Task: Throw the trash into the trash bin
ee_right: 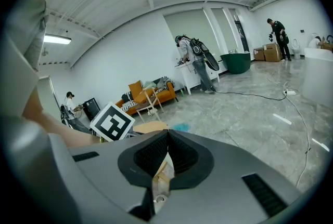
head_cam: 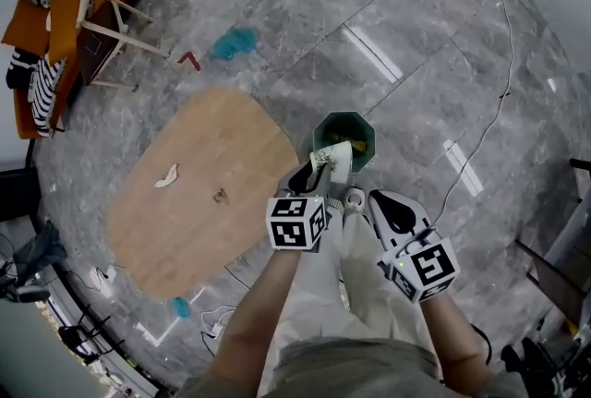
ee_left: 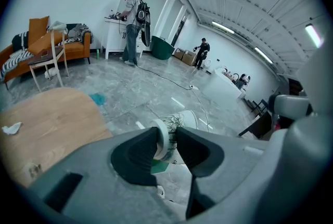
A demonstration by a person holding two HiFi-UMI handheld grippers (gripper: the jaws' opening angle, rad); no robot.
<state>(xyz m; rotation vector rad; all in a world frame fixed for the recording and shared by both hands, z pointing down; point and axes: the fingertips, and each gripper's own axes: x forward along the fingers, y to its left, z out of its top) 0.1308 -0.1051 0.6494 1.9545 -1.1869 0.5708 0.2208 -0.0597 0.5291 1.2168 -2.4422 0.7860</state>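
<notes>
A dark green trash bin stands on the grey floor just past the wooden table's right end. My left gripper is shut on a white printed paper cup, holding it by the rim at the bin's near edge. In the left gripper view the cup lies on its side between the dark pads of that gripper. My right gripper is shut and empty, beside the left one and short of the bin. In the right gripper view its jaws meet at the tips.
A crumpled white paper and a small brown scrap lie on the table. A teal scrap and a red piece lie on the floor beyond it. An orange sofa and wooden chair stand far left; a cable runs at right.
</notes>
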